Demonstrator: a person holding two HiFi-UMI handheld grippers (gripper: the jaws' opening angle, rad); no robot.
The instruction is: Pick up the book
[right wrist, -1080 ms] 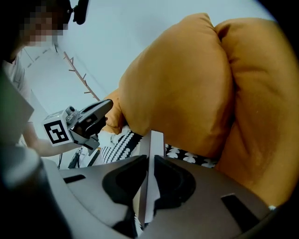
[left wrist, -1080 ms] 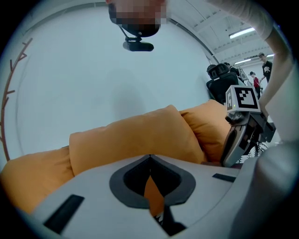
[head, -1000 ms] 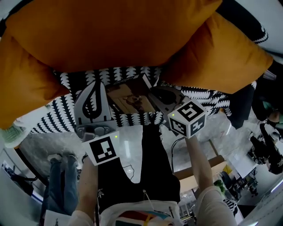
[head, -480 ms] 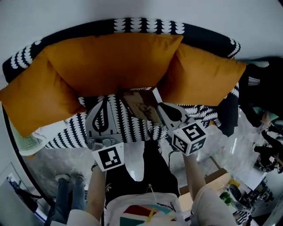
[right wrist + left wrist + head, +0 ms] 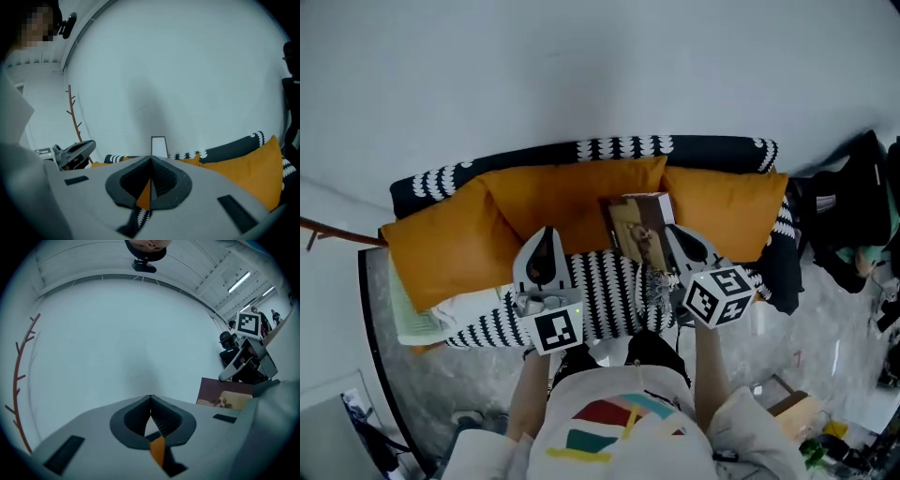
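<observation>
In the head view my right gripper [image 5: 667, 232] is clamped on the book [image 5: 639, 230]. The book is lifted clear of the black-and-white patterned sofa [image 5: 675, 148], standing upright in front of the orange cushions [image 5: 562, 197] with its cover toward me. My left gripper [image 5: 547, 234] hangs to the left of the book, apart from it.

Left gripper view: the jaws meet at their tips with nothing between them, only a sliver of orange showing through the gap behind. They face a pale wall [image 5: 117, 343]. Off to the right I can see the book [image 5: 225, 392] — dark cover with a lighter picture — and the right gripper [image 5: 226, 376] has hold of it from above.

Right gripper view: these jaws have just been closing, and they pinch the book [image 5: 158, 146]. It shows edge-on as a thin pale strip rising past the tips. The sofa back and an orange cushion [image 5: 248, 164] lie below and to the right, and a bare brown branch [image 5: 72, 115] stands at the left.
</observation>
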